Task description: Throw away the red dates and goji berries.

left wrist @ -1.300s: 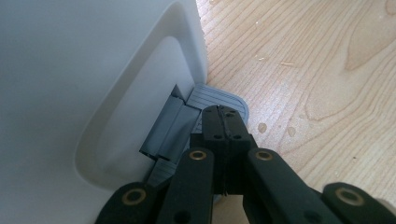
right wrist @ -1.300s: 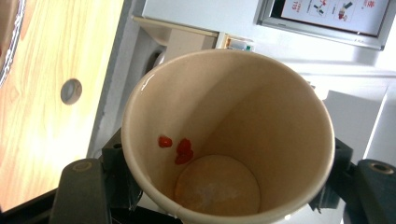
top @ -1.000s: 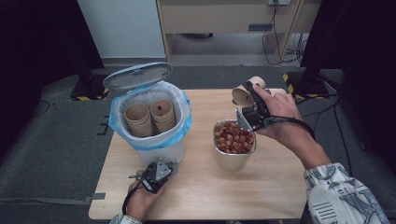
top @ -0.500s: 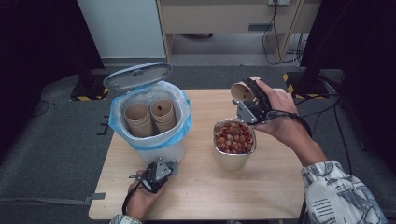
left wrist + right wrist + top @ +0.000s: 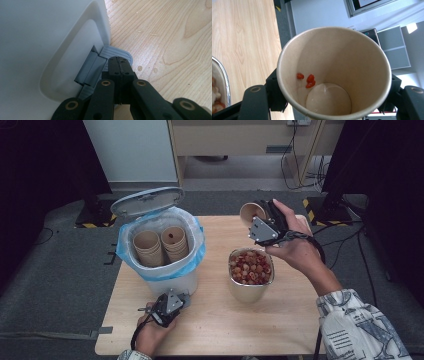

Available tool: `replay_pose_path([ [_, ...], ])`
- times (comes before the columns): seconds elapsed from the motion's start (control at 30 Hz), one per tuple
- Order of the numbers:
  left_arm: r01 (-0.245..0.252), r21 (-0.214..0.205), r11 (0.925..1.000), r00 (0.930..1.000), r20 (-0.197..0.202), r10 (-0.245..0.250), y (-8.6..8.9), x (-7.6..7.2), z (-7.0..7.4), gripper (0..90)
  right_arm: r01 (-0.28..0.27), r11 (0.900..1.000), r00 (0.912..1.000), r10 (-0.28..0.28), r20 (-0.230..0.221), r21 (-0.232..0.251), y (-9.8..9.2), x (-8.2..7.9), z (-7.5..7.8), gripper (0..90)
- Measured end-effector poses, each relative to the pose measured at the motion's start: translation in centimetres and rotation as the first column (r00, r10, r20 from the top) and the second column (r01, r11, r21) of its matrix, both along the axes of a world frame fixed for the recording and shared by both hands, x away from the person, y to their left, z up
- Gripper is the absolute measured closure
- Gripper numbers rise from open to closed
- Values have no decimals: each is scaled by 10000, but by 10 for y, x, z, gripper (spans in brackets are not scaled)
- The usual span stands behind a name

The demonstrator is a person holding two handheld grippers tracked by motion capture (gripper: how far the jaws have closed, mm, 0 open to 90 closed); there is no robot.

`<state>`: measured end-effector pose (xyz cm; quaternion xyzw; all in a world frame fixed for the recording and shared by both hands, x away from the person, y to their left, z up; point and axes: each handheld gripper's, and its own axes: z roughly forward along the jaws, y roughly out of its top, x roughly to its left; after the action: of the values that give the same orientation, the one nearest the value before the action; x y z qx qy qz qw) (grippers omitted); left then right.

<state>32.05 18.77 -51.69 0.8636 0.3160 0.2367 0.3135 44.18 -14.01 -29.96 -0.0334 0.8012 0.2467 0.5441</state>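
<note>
Paper cup: the right gripper (image 5: 260,220) holds a tan paper cup (image 5: 251,212) up over the far right part of the wooden table (image 5: 300,320), tipped on its side with its mouth turned toward the bin.
Cup inside: in the right gripper view the cup (image 5: 334,72) is nearly empty, pale and smooth, with a few small red bits (image 5: 308,80) stuck to the wall just above the round bottom.
Right gripper: its jaws sit on either side of the cup's wall, pinching it just under the rim.
Metal bowl: a steel bowl (image 5: 250,290) stands on the table just below and in front of the held cup, heaped with red and pale pieces (image 5: 250,267).
Bin: a white pedal bin (image 5: 172,282) with a blue bag liner (image 5: 192,260) stands on the left of the table, grey lid (image 5: 147,201) up; stacked paper cups (image 5: 161,245) stand inside.
Left gripper: held low at the bin's front (image 5: 167,305); in the left gripper view its jaws are pressed together, their tips resting on the grey foot pedal (image 5: 113,51) at the bin's base (image 5: 50,50).
</note>
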Motion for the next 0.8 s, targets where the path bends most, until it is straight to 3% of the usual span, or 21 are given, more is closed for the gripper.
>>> replay_pose_path([
  [0.2,-3,5,10000,10000,-18,3,0,0,0,898,-150,9985,9994,167,-309,528,6,0,3,288],
  [0.33,-3,-10,10000,10000,-25,3,0,0,0,899,-330,9931,9969,408,-671,1126,13,2,7,288],
  [0.8,6,-20,10000,10000,-10,-6,0,0,0,898,-457,9767,9888,741,-1298,2095,26,2,17,285],
])
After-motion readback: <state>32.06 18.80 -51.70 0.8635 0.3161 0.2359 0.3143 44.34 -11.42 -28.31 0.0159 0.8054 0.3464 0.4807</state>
